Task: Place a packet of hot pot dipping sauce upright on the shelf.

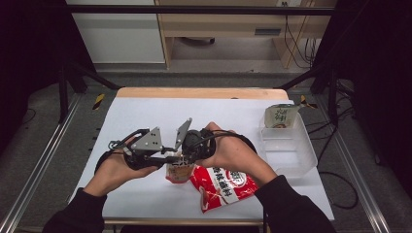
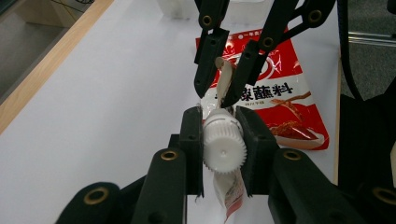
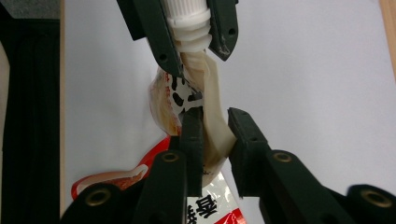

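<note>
Centrally laid, white sheet (image 1: 145, 116) over a wooden table (image 1: 201, 92), dark floor and metal rails around. Left gripper (image 2: 223, 122) clamped on white cap (image 2: 224, 150) of small spout pouch (image 1: 179, 172), held above sheet near front edge. Right gripper (image 3: 214, 125) closing in on pouch's edge, pads not yet clearly pressing. Red bag (image 1: 223, 186) beneath, clear tub (image 1: 287, 150) at right edge; bare sheet at left and back.
</note>
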A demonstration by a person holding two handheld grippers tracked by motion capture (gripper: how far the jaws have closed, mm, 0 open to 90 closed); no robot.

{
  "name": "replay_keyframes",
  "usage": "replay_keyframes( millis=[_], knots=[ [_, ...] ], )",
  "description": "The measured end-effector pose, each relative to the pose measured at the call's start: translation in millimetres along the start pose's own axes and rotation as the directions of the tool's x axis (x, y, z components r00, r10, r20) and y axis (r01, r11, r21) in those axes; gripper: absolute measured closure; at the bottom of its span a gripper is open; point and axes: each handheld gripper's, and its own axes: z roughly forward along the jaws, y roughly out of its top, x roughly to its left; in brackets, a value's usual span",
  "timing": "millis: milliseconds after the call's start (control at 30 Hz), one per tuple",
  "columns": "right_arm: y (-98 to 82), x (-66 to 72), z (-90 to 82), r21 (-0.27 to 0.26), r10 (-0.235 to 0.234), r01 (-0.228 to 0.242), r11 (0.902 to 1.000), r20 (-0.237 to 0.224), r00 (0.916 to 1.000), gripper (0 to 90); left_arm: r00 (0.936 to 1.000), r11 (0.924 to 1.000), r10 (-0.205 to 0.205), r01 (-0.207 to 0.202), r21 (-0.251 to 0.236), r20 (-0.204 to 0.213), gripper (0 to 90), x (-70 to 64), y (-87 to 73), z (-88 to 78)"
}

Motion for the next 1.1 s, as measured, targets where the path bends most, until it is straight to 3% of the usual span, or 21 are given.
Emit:
replay_keyframes(
  millis=[133, 333, 433, 600, 867, 1100],
  knots=[
    [0.8, 1.0, -1.0, 0.013, 0.012, -0.012, 0.9998, -0.003, 0.9999, 85.6, 0.9998, 0.9997, -0.021, 0.021, -0.015, 0.001, 73.0, 0.8, -1.5, 1.9],
    [2.1, -0.7, -5.6, 0.027, 0.037, -0.037, 0.999, -0.01, 0.9993, 87.9, 0.9984, 0.9965, -0.057, 0.056, -0.061, -0.005, 71.2, 2.3, -4.1, 3.4],
    [2.4, -3.5, -11.3, 0.03, 0.038, -0.037, 0.9989, -0.002, 0.9993, 88.1, 0.996, 0.9911, -0.084, 0.08, -0.106, -0.029, 50.9, 2.3, -4.2, 1.5],
    [1.1, -10.6, -23.5, 0.039, 0.037, -0.038, 0.9985, 0.033, 0.9988, 88.2, 0.9934, 0.9851, -0.098, 0.089, -0.147, -0.058, 32.3, 1.8, -7.3, -3.5],
    [-4.8, -26.5, -44.1, 0.016, 0.058, -0.06, 0.9981, 0.08, 0.9951, 88.2, 0.9812, 0.9767, -0.171, 0.156, -0.147, -0.09, 17.6, 2.5, -31.6, -0.4],
    [-18.1, -35.0, -57.3, 0.033, 0.077, -0.081, 0.9962, 0.104, 0.9916, 88.1, 0.9653, 0.9717, -0.222, 0.207, -0.114, -0.138, 10.5, 1.0, -61.4, 5.3]
  ],
)
